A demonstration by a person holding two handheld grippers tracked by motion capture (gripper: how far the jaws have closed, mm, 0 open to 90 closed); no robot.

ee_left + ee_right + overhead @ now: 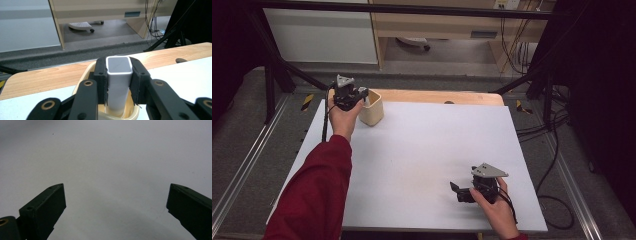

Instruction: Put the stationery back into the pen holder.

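While the left gripper [360, 95] hovers at the far left corner of the white counter [427, 150], its fingers [101, 77] are clamped on an upright white rectangular block [119, 82] — the block's lower end sits inside the cream cup [373, 111], which stands on the counter just beside the wooden edge [437, 96]. Near the front right of the counter the right gripper [115, 202] rests low over bare white surface, well apart from the cup — its fingers [47, 207] spread wide, holding nothing
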